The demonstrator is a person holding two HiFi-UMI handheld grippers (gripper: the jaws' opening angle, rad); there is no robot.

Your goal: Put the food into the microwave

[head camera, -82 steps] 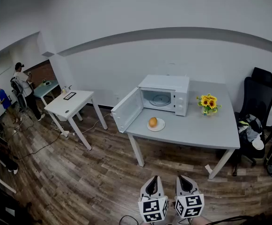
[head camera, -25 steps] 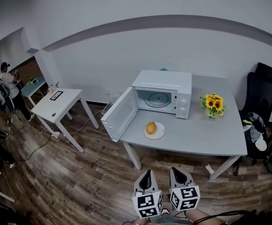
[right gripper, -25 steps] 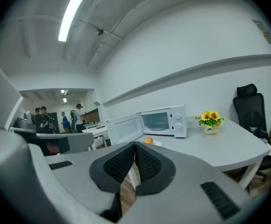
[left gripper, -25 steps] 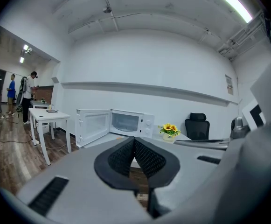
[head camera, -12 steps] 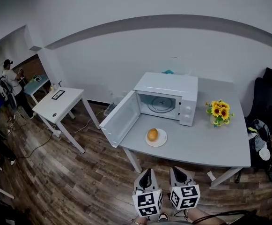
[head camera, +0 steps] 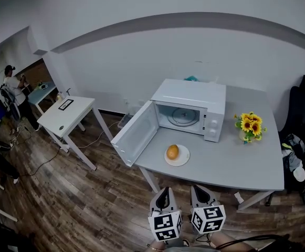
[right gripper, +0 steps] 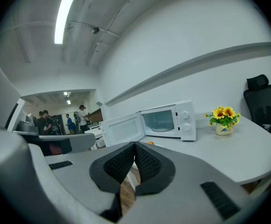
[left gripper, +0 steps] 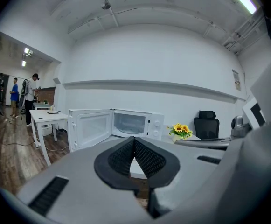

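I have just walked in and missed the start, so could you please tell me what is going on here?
A person stands in front of the grey table, holding the left tongs and the right tongs, both shut and empty, short of its edge. On the table the microwave has its door swung open, and the food, a round orange item on a white plate, sits in front of it, not yet touched.

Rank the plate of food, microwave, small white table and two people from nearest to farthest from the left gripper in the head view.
1. Plate of food, straight ahead of the left gripper, on the grey table.
2. Microwave, behind the plate, door open.
3. Small white table, off to the left.
4. Two people, far left background.
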